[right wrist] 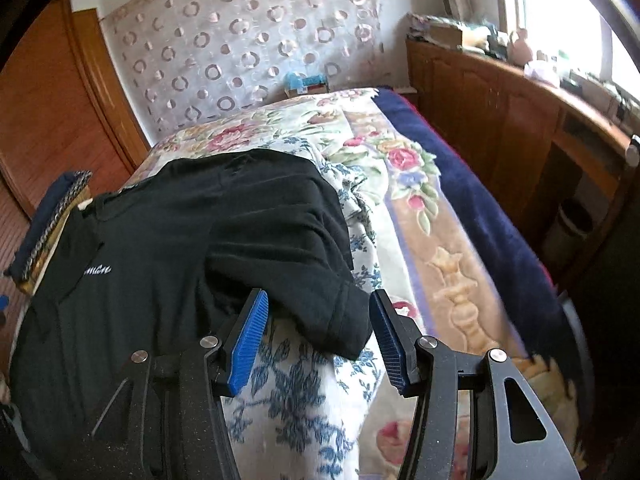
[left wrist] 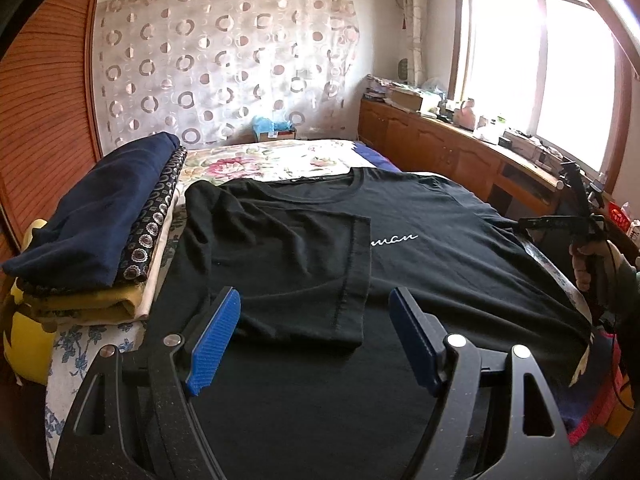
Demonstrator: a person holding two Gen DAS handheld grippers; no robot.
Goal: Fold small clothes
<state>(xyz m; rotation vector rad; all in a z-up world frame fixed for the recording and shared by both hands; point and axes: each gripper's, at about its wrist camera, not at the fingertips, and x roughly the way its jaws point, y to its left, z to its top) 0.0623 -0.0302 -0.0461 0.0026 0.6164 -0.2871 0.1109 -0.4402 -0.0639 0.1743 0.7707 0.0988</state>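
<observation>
A black T-shirt [left wrist: 420, 264] with white script on the chest lies flat on the bed. One sleeve [left wrist: 288, 256] is folded in over its front. My left gripper [left wrist: 315, 294] hovers open just above that folded sleeve, gripping nothing. In the right wrist view the same T-shirt [right wrist: 160, 240] has its other sleeve [right wrist: 332, 312] bunched up at the shirt's edge. My right gripper [right wrist: 318, 296] is open around that sleeve, which lies between the jaws without the pads pressing on it. The right gripper [left wrist: 576, 216], held by a hand, also shows at the far right of the left wrist view.
A stack of folded clothes [left wrist: 100, 220] sits beside the shirt. The floral bedspread [right wrist: 380, 168] and a dark blue blanket [right wrist: 480, 200] cover the bed. Wooden cabinets [left wrist: 440, 140] with clutter run under the window. A wooden wardrobe [left wrist: 44, 120] stands at the other side.
</observation>
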